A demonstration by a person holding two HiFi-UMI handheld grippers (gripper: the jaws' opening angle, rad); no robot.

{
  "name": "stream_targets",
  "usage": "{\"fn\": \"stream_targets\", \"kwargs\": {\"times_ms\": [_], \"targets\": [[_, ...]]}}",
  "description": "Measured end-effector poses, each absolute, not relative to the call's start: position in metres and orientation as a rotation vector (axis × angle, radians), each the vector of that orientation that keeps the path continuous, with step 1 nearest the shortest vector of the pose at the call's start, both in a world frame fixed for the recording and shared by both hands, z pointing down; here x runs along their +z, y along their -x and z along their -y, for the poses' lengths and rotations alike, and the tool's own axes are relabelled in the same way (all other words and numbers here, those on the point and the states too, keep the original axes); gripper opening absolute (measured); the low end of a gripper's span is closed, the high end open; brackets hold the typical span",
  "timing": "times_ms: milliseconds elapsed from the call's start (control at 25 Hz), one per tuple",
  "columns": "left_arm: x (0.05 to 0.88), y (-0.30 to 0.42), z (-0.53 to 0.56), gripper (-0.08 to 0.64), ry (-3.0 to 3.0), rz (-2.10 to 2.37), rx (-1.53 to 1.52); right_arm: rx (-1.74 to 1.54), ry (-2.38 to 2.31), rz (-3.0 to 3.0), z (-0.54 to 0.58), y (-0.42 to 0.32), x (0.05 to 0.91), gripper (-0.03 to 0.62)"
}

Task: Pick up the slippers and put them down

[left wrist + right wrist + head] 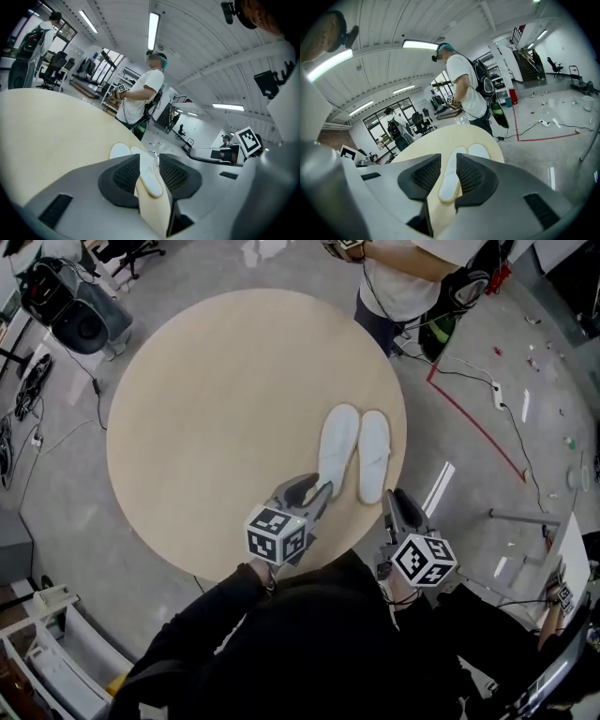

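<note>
Two white slippers lie side by side near the right edge of the round wooden table (206, 418), the left slipper (338, 442) and the right slipper (374, 454). My left gripper (317, 491) stands open at the heel end of the left slipper, low over the table. My right gripper (394, 504) is open just off the table's rim, close behind the right slipper's heel. In the left gripper view a slipper (149, 180) shows through the gap of the left gripper (150, 161), untouched by the pads. The right gripper view shows a slipper (446, 180) framed by the right gripper (448, 161) the same way.
A person in a white T-shirt (403, 277) stands at the table's far side. Cables and a red tape line (473, 418) run over the floor on the right. Dark bags (70, 306) sit at the top left. The table's near rim lies under my hands.
</note>
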State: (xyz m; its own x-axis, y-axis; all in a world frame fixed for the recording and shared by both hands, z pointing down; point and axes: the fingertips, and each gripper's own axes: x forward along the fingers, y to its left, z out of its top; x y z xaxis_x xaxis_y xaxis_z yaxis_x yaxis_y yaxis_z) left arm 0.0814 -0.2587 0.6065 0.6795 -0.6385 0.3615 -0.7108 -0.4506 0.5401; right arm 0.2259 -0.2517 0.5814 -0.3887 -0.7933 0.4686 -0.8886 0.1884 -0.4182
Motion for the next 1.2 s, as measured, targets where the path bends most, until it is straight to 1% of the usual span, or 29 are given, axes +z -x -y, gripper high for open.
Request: {"fn": "stream_targets", "kwargs": {"times_ms": [400, 840, 1000, 1200], "targets": [[0.649, -0.108, 0.304, 0.123, -2.154, 1.099, 0.287, 1.015, -1.611, 2.277, 0.316, -0.257, 0.631, 0.106], [0.720, -0.131, 0.365, 0.124, -2.013, 1.129, 0.328, 1.078, -1.519, 2.191, 0.369, -0.270, 0.710, 0.110], [0.740, -0.140, 0.379, 0.124, -1.968, 1.111, 0.343, 1.107, -1.510, 2.150, 0.383, -0.275, 0.730, 0.127], [0.757, -0.151, 0.390, 0.124, -1.951, 1.087, 0.381, 1.135, -1.483, 2.132, 0.396, -0.279, 0.746, 0.127]]}}
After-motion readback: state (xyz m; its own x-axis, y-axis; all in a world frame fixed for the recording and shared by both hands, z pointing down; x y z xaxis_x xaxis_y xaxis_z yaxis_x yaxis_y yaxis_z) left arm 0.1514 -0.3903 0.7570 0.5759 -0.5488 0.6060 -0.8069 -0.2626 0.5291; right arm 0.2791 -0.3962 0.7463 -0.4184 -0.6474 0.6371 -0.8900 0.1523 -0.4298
